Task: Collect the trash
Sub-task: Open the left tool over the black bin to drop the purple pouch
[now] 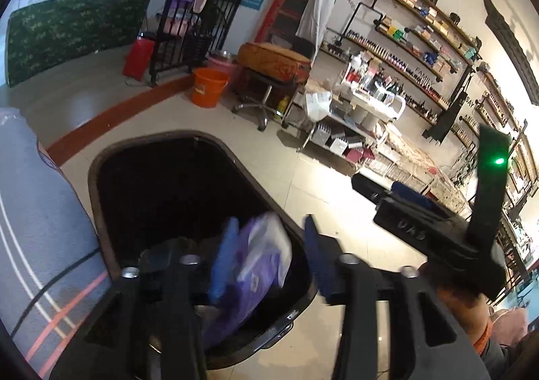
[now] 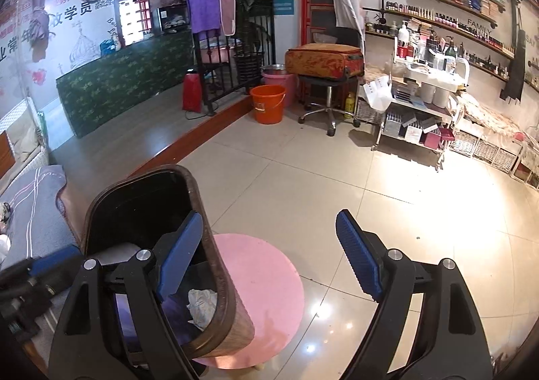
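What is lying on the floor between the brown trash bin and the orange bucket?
Nothing: in the right wrist view, only bare floor tiles separate the trash bin from the orange bucket.

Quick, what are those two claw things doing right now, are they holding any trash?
Left gripper: open over the trash bin, purple-and-white bag loose between its fingers.
Right gripper: open, holding nothing.

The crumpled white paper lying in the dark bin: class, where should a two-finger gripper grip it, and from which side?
Grip the crumpled white paper across its raised folds, coming straight down through the open top of the dark bin with the brown rim. The walls block every sideways approach, and the creases probably give the pads purchase.
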Demonstrator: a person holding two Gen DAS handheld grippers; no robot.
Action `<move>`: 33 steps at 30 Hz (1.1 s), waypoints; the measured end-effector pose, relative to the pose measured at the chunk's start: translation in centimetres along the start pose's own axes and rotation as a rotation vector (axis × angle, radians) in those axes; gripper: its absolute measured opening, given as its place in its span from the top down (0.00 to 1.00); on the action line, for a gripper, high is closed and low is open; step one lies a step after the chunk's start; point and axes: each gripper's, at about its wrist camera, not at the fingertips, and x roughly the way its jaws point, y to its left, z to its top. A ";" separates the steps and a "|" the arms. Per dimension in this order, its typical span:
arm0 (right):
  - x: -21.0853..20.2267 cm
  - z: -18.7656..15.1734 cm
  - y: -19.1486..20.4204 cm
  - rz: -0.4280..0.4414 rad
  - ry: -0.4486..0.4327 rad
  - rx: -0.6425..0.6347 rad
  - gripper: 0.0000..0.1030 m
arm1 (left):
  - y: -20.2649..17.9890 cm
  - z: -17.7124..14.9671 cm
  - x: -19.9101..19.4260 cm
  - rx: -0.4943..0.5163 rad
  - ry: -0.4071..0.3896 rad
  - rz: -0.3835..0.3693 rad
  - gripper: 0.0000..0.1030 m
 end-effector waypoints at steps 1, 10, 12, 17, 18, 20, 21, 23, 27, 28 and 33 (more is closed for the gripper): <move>0.1 0.0 0.0 -0.001 0.000 0.002 0.22 | 0.1 -0.1 0.0 -0.011 0.009 0.001 0.26; 0.1 0.2 0.8 0.022 -0.003 0.005 0.17 | 1.3 -2.0 -2.0 -0.065 0.058 0.107 0.06; 0.1 0.1 1.3 0.039 0.001 0.000 0.17 | 1.2 -2.4 -2.8 -0.052 0.043 0.141 0.06; -0.2 0.1 2.8 0.070 0.003 -0.027 0.14 | 1.4 -3.1 -5.4 -0.038 0.000 0.225 0.06; -0.3 0.0 3.1 0.077 0.004 -0.033 0.14 | 1.4 -3.1 -6.1 -0.038 -0.012 0.241 0.06; -0.4 0.1 3.6 0.089 0.008 -0.042 0.13 | 1.7 -3.1 -7.2 -0.033 -0.038 0.277 0.06; -0.5 0.1 3.9 0.101 0.011 -0.044 0.13 | 1.9 -3.2 -7.8 -0.029 -0.051 0.296 0.06; -0.7 -0.1 4.5 0.133 0.019 -0.045 0.11 | 2.3 -3.2 -8.7 -0.038 -0.063 0.327 0.06; -1.5 -0.5 6.7 0.188 0.024 -0.082 0.11 | 3.4 -3.7 -11.1 -0.066 -0.097 0.403 0.06; -1.8 -0.6 7.5 0.210 0.022 -0.096 0.11 | 3.5 -3.9 -11.5 -0.067 -0.105 0.421 0.06; -3.2 -1.0 11.2 0.303 0.023 -0.150 0.11 | 5.0 -5.2 -14.6 -0.111 -0.142 0.514 0.06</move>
